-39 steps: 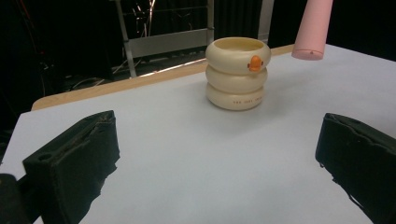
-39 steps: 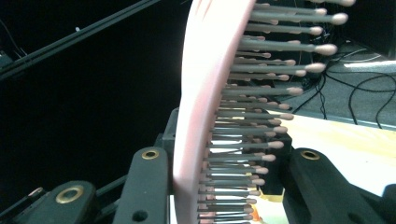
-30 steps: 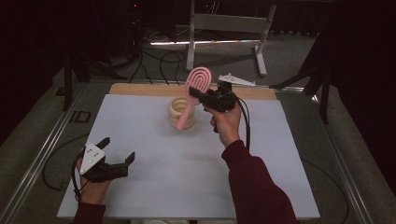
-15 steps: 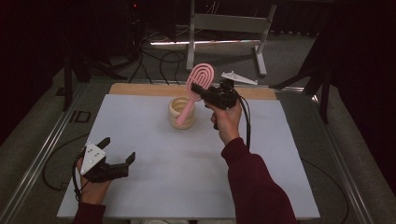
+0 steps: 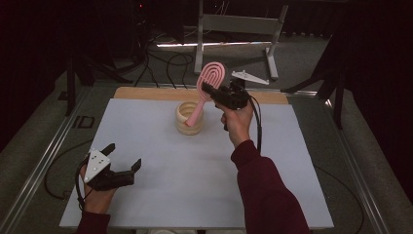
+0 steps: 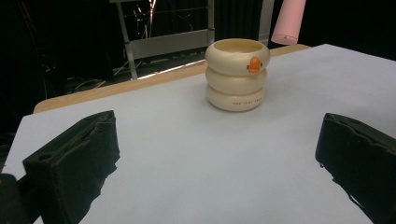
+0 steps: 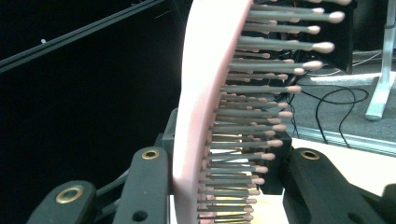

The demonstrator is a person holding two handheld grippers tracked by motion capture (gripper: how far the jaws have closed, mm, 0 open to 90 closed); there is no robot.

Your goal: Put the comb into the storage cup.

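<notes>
The right gripper (image 5: 208,91) clenches a pink oval plastic hairbrush (image 5: 210,80), its handle tip hanging above the cream ringed ceramic cup (image 5: 190,118). The left gripper (image 5: 124,158) rests released.

Two black fingers (image 6: 74,163) rise from the lower corners of the frame, one at lower left and one at lower right, set wide apart with bare worktop (image 6: 196,158) between them. Beyond them, upper centre, a cream cup (image 6: 237,73) shaped like three stacked rings stands upright on the pale worktop, an orange mark on its top ring and small dark lettering on its lowest. The rounded end of a pink handle (image 6: 288,21) hangs at the top edge, just right of the cup.
</notes>
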